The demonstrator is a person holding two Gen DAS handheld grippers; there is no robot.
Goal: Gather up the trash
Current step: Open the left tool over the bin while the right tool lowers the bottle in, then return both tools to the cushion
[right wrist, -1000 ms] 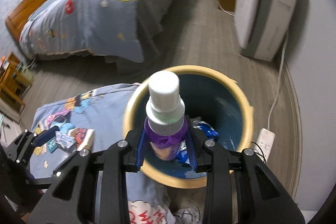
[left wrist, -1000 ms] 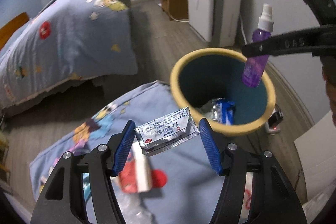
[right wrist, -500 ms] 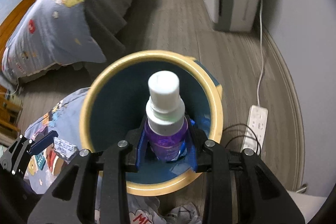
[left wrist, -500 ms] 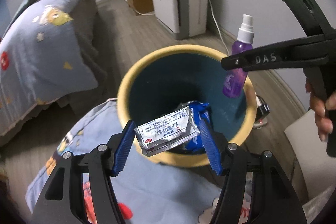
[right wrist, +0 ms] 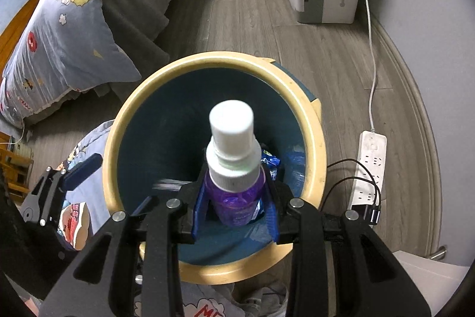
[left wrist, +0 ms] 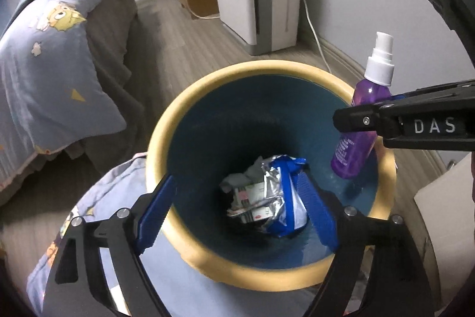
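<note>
Hovering over the bin (left wrist: pixel 166 144), the left gripper (left wrist: pixel 234 211) has just been opening, nothing between its jaws; packet (left wrist: pixel 252 198) lies inside. Right gripper (right wrist: pixel 234 210) pinches the bottle (right wrist: pixel 234 198) above the bin.

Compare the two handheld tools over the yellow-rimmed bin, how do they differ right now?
The left tool stands open with nothing between its blue pads, its jaws having just been opening; the right tool is shut on the purple spray bottle with the white cap. The left tool hangs over the foil and blue wrappers at the bin's bottom; the right holds its bottle upright nearer the rim of the yellow-rimmed blue bin. Both point down into the bin.
</note>
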